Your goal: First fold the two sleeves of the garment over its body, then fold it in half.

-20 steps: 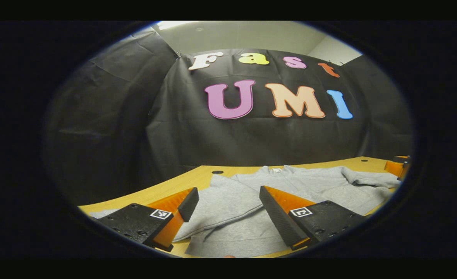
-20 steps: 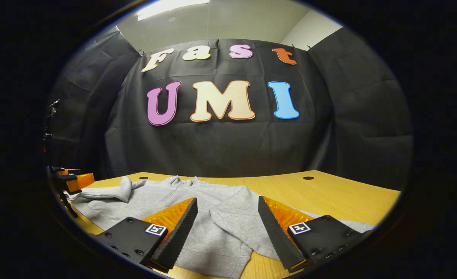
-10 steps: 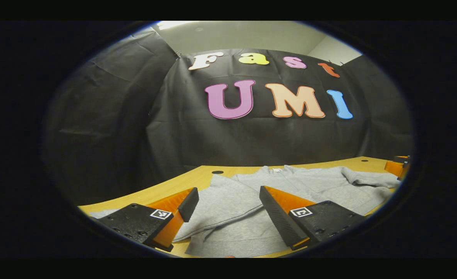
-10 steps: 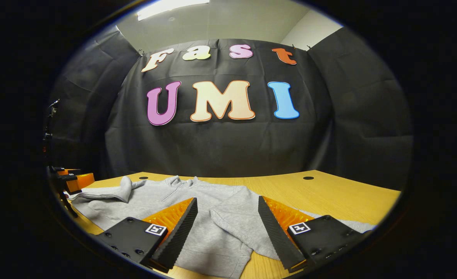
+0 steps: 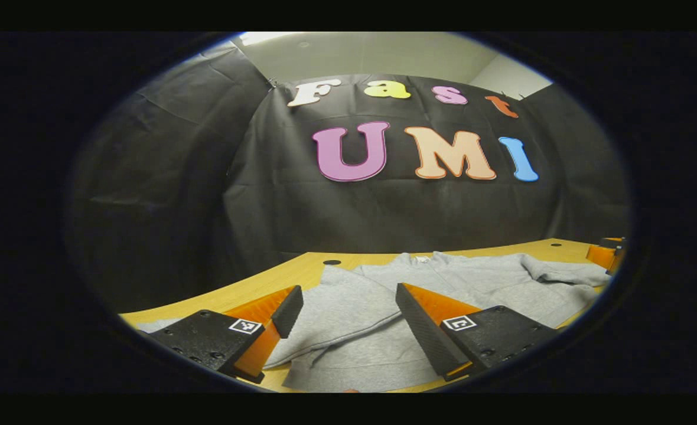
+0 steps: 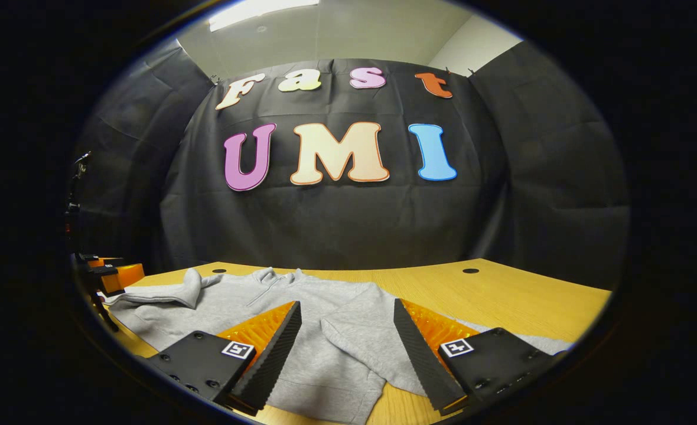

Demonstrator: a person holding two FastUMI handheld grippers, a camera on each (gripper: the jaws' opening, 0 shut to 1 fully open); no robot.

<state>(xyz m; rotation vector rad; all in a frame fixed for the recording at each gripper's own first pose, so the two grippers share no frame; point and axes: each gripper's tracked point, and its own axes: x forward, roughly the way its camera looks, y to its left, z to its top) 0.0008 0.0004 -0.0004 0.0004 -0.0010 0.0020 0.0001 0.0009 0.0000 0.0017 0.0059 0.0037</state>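
Observation:
A grey sweatshirt (image 5: pixel 443 277) lies flat on the wooden table (image 5: pixel 266 283), collar toward the back wall. In the left gripper view one sleeve (image 5: pixel 348 319) runs down between the fingers of my left gripper (image 5: pixel 345 301), which is open just above the cloth. In the right gripper view the other sleeve (image 6: pixel 354 348) lies under my right gripper (image 6: pixel 347 319), open as well, its cuff near the front edge. The far sleeve (image 6: pixel 159 293) is bunched at the left of that view.
The other gripper shows at the right edge of the left gripper view (image 5: pixel 605 252) and at the left edge of the right gripper view (image 6: pixel 109 274). Small round holes (image 6: pixel 470 271) mark the table's back part. The black cloth wall stands behind.

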